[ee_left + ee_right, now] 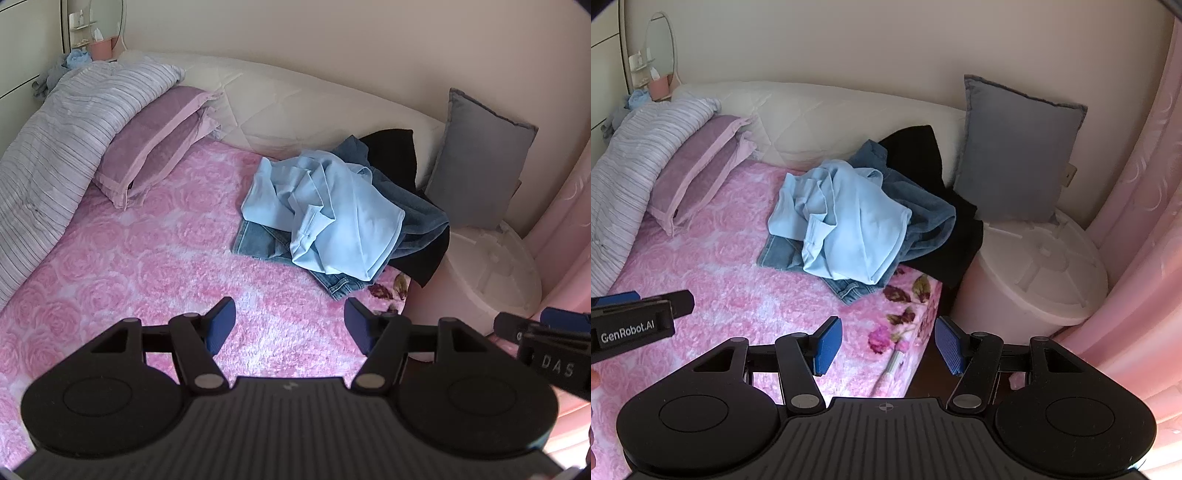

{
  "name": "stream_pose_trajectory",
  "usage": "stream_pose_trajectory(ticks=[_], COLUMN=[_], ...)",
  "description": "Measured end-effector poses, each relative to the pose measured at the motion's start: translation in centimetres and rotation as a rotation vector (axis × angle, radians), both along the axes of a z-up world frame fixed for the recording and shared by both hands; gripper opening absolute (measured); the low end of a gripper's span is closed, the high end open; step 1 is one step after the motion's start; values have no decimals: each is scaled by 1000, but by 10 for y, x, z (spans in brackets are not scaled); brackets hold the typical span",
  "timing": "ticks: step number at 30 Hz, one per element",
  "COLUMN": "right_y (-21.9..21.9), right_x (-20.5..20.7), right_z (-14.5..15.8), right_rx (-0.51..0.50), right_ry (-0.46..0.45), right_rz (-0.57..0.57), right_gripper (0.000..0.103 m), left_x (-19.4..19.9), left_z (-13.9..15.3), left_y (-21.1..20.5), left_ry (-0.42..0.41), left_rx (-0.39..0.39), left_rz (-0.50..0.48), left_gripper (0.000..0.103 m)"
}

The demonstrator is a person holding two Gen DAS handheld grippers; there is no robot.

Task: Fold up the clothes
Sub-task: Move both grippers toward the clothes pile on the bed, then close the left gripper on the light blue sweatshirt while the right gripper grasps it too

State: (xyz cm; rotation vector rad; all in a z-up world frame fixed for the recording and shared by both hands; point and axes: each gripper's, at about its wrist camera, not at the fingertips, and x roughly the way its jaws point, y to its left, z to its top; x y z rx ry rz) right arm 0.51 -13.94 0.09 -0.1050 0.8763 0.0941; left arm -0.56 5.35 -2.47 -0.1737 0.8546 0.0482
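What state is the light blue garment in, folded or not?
Not folded. The light blue garment lies crumpled in loose bunches on top of the jeans on the bed.

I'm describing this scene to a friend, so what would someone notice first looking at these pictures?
First, the crumpled light blue shirt on top of a pile with jeans and a black garment, near the pink rose blanket's far right corner. Then the two open grippers, left gripper and right gripper, nothing between their fingers.
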Motion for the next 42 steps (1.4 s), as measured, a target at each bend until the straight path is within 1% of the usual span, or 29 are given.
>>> stream_pose_trajectory(ticks=[3,6,8,10,14,17,20,23,26,28,31,35,42], right_y=[-6,-14,-17,-20,-22,-21,-19,-22,-28,-34,-39,-40,-36], right_x=[5,14,23,31,46,61,78,97,119,137,163,194,235], right_z=[1,-1,-7,-15,-26,-33,-45,-61,-74,-83,-93,-100,-108], right_rx=[27,57,59,61,98,85,34,26,35,47,59,70,53], right_ry=[-16,-12,17,45,38,7,-1,35,76,110,148,171,187], right_rz=[-2,-3,17,42,63,86,126,146,149,149,157,161,164], right_gripper=[60,60,62,68,70,70,70,70,70,69,69,69,69], left_x=[5,12,18,23,41,56,79,102,128,144,167,194,229], left_z=[-2,-3,-5,-7,-16,-23,-37,-50,-64,-70,-77,-83,-95], left_y=[1,2,3,3,-2,-7,-14,-19,-27,-31,-34,-36,-37], left_ry=[1,1,0,-11,-14,-7,24,57,94,104,122,144,181], left_rx=[-5,-8,-13,-16,-9,-7,6,11,38,49,49,41,38], left_rz=[2,11,17,17,25,29,28,18,-28,-42,-46,-43,-42], left_gripper=[62,61,61,61,60,59,59,59,57,53,53,53,53])
